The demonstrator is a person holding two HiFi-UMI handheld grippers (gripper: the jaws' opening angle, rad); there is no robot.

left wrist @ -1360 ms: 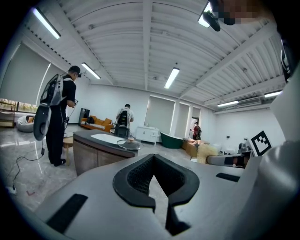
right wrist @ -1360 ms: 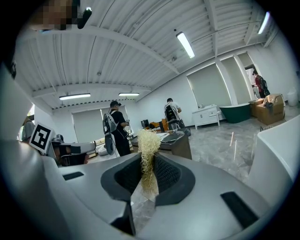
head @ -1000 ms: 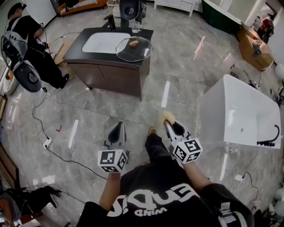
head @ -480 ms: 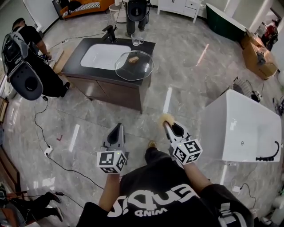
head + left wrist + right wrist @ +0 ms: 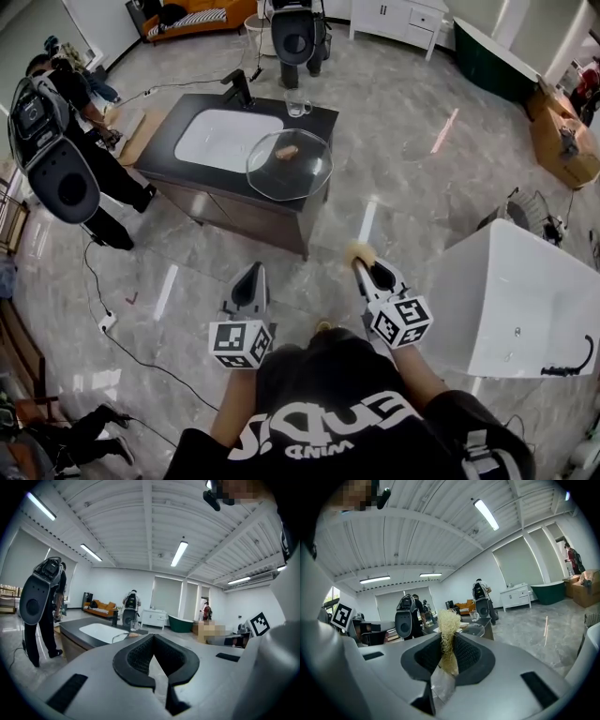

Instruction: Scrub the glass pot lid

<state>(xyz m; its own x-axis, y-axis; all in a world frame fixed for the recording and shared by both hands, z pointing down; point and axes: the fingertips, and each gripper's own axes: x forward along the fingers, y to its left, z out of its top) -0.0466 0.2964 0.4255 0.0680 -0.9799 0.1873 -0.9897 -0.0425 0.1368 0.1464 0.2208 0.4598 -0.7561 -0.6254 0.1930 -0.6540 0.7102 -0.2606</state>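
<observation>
The glass pot lid (image 5: 289,165) lies on the dark counter (image 5: 187,183) to the right of the white sink (image 5: 228,139); a brownish knob shows at its centre. Both grippers are held level over the floor, well short of the counter. My left gripper (image 5: 251,278) is shut with nothing between its jaws (image 5: 153,638); the lid (image 5: 123,636) shows far ahead of it. My right gripper (image 5: 357,257) is shut on a yellowish fibre scrubber (image 5: 448,623), whose tuft sticks out past the jaws. The lid (image 5: 474,629) appears small beyond the scrubber.
A drinking glass (image 5: 298,106) and a black faucet (image 5: 239,89) stand at the counter's far side. A white bathtub (image 5: 511,291) sits to the right. A person with a large backpack rig (image 5: 56,159) stands left of the counter. Cables (image 5: 103,319) trail on the floor at left.
The counter and lid have come closer in the head view as both grippers advance over the floor toward them. The person at the left has shifted. Both grips are unchanged.
</observation>
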